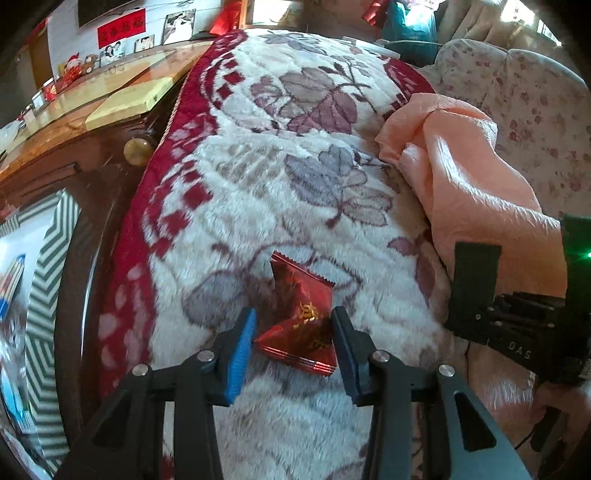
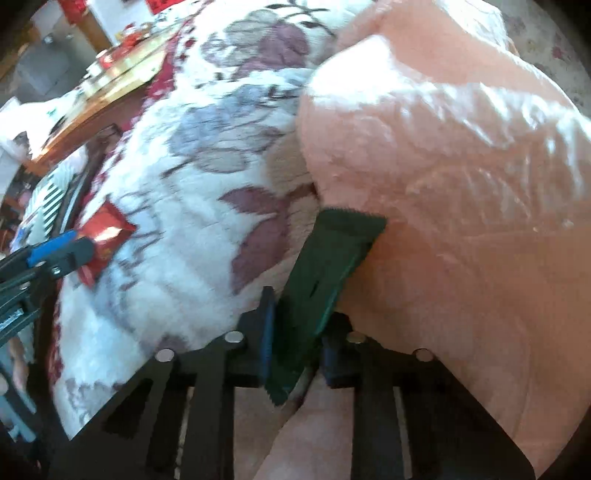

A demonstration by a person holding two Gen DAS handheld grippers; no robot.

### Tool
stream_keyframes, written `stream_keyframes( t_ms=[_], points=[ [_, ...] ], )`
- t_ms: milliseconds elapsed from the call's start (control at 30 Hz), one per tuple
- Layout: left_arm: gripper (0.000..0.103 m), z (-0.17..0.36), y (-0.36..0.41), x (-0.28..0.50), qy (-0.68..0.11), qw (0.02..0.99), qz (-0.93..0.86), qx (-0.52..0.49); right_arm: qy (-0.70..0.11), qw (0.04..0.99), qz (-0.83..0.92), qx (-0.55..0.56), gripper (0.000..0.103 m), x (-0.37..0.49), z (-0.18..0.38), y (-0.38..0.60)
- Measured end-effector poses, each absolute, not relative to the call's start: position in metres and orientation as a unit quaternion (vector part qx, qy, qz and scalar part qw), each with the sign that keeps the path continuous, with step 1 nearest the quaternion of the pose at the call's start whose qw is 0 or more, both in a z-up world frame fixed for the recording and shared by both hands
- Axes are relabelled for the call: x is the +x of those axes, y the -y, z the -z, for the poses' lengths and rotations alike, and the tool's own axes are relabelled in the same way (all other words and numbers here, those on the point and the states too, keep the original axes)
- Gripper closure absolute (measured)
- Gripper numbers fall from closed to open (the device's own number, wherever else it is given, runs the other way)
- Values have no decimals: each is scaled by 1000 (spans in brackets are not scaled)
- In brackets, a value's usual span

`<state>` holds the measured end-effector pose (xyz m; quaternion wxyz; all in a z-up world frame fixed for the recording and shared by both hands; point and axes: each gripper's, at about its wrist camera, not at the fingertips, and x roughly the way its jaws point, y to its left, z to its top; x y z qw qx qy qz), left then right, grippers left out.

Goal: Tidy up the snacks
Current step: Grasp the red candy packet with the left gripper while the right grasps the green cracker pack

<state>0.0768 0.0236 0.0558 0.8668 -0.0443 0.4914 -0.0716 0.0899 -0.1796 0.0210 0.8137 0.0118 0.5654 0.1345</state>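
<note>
Left gripper (image 1: 293,328) fingers are pinching the red snack packet (image 1: 301,314) over the blanket (image 1: 258,184); right gripper (image 2: 295,332) is clamping the green packet (image 2: 328,273). Keeping both grips firm while carrying.

Your right wrist view is smeared with blur, so the print on the dark green packet (image 2: 325,273) cannot be read, and its lower end is hidden between the right gripper (image 2: 295,354) fingers. The red packet (image 2: 101,240) there is partly covered by the left gripper (image 2: 61,254), itself cut off by the picture's left edge. In your left wrist view, the red packet's (image 1: 301,317) sides sit behind the pads, so whether they press it cannot be told. The striped box (image 1: 44,295) runs off the left edge, its contents blurred. The wall photos (image 1: 177,26) are too small to make out.
</note>
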Motion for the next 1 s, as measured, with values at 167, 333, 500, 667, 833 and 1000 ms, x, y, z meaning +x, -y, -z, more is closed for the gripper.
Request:
stream_keyframes(
  t_ms=[167, 333, 500, 667, 833, 1000],
  points=[
    [59, -59, -31, 63, -488, 869, 64, -48, -564, 803, -191, 26, 92, 77, -32, 162],
    [59, -62, -43, 57, -483, 872, 51, -54, -558, 797, -229, 11, 89, 69, -36, 136],
    [59, -60, -57, 51, -484, 872, 33, -64, -554, 774, -306, 28, 51, 59, -44, 114],
    [59, -58, -70, 44, -484, 872, 23, -71, -546, 785, -292, -12, 51, 61, -45, 105],
    [59, -53, -75, 41, -489, 868, 28, -84, -522, 779, -333, -100, 38, 57, -50, 84],
    [52, -47, -81, 50, -492, 863, 20, -111, -525, 751, -336, -218, 37, 55, -32, 58]
  ],
)
